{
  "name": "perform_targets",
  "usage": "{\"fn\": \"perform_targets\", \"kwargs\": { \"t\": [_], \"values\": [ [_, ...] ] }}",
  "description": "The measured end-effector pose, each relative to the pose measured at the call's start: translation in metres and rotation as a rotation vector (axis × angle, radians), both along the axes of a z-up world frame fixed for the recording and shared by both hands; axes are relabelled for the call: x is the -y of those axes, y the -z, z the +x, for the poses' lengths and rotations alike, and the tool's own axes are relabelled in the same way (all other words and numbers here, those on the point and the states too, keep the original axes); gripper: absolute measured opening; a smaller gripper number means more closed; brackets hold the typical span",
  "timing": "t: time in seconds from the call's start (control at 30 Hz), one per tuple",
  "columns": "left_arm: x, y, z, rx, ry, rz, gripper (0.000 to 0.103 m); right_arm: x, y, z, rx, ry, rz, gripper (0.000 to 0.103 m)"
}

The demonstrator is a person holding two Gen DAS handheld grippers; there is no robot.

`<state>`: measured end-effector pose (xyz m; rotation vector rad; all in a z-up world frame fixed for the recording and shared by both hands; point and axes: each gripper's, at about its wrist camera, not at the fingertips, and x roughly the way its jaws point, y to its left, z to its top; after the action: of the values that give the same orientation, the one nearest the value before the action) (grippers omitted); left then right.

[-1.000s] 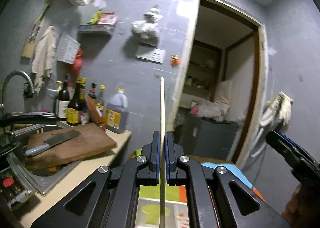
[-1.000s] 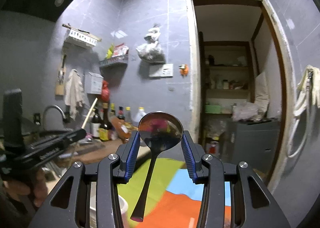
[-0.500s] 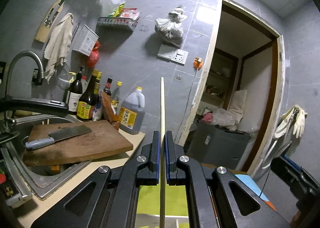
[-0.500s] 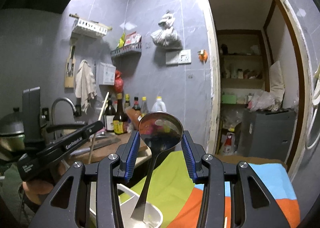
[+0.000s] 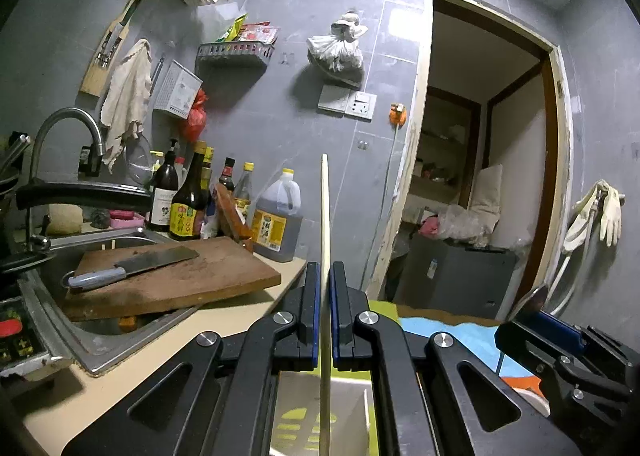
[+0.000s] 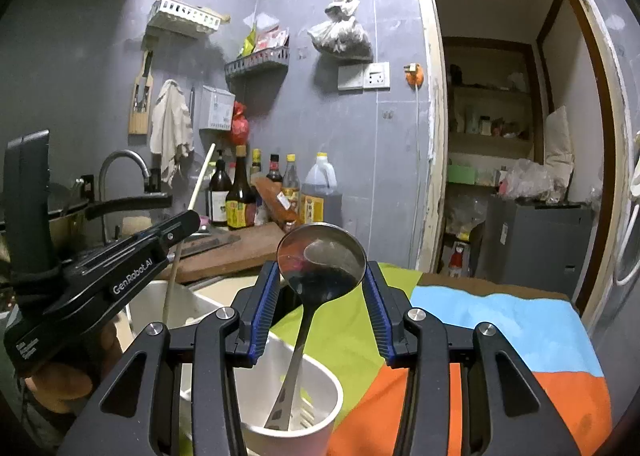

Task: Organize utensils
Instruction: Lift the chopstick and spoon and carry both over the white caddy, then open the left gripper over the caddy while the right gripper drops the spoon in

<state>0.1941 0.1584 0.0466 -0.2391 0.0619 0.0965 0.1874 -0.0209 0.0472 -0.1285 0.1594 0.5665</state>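
While the left hand-held gripper (image 5: 325,312) is clenched on an upright chopstick (image 5: 325,224), the stick's lower end hangs over a white holder (image 5: 320,412) just below its fingers. Beside it, the right hand-held gripper (image 6: 322,292) grasps a metal spoon (image 6: 320,256) by the bowl, pads pressing either edge, handle slanting down into a white cup (image 6: 296,428) directly beneath. That cup stands on a surface covered by a green, blue and orange cloth (image 6: 500,328). Left of both, a cutting board (image 5: 172,276) carries a cleaver (image 5: 132,268).
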Motion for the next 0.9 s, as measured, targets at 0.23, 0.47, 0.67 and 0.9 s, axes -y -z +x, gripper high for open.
{"fn": "perform_targets", "kwargs": {
  "t": [0.23, 0.47, 0.67, 0.9],
  "values": [
    [0.004, 0.011, -0.004, -0.062, 0.001, 0.026, 0.003, -0.002, 0.009, -0.002, -0.029, -0.013, -0.032, 0.041],
    [0.007, 0.014, -0.009, -0.130, 0.048, 0.017, 0.004, -0.003, 0.018, -0.002, -0.074, -0.028, -0.049, 0.041],
    [0.008, 0.012, -0.016, -0.158, 0.079, 0.003, 0.006, 0.002, 0.017, -0.005, -0.076, -0.038, -0.034, 0.046],
    [0.013, -0.002, -0.032, -0.140, 0.104, -0.003, 0.029, 0.017, 0.007, -0.012, -0.061, -0.036, 0.025, 0.055]
  ]
}}
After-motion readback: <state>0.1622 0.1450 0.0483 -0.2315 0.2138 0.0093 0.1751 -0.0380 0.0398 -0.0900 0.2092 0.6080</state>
